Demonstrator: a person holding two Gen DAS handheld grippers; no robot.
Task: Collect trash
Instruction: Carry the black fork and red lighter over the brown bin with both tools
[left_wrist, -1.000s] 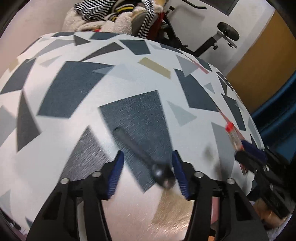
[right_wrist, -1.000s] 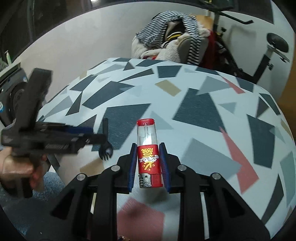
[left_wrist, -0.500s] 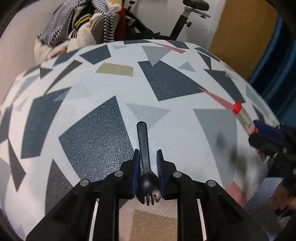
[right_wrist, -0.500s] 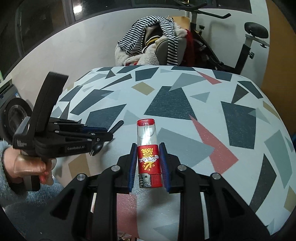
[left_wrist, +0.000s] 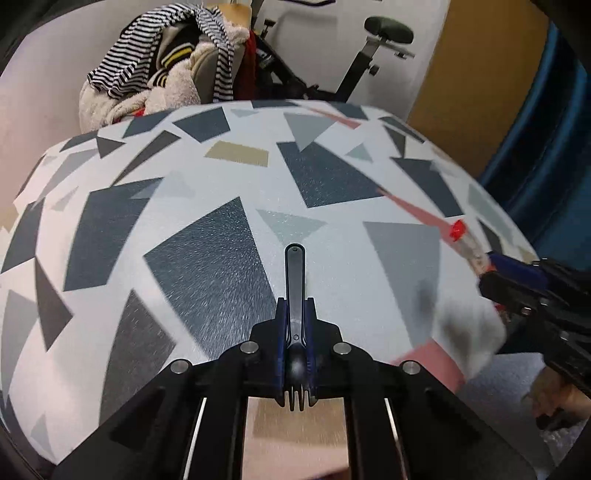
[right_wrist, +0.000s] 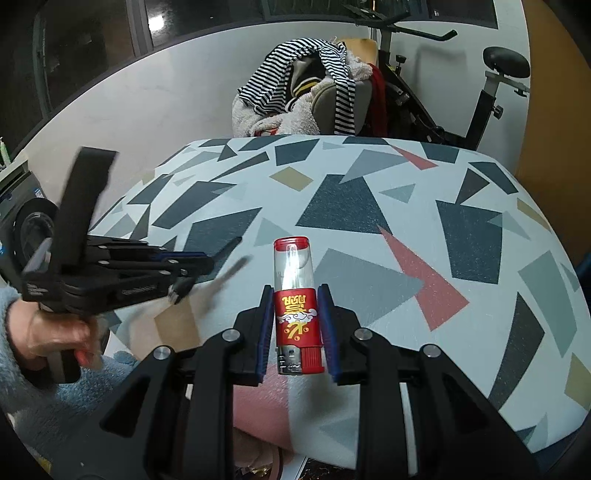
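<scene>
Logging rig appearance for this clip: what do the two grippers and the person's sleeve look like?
Both the left gripper and right gripper are black plastic linkages with silver pivot pins and blue finger pads. The sleeve at the left hand is fuzzy light blue.

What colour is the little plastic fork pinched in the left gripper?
Black plastic spork, clamped in the left gripper; clearest in the left wrist view.

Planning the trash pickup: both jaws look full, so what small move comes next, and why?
Probably carry both away to a bin, none in view. The left gripper is shut on the spork, the right gripper on the lighter; the table shows no other trash.
</scene>
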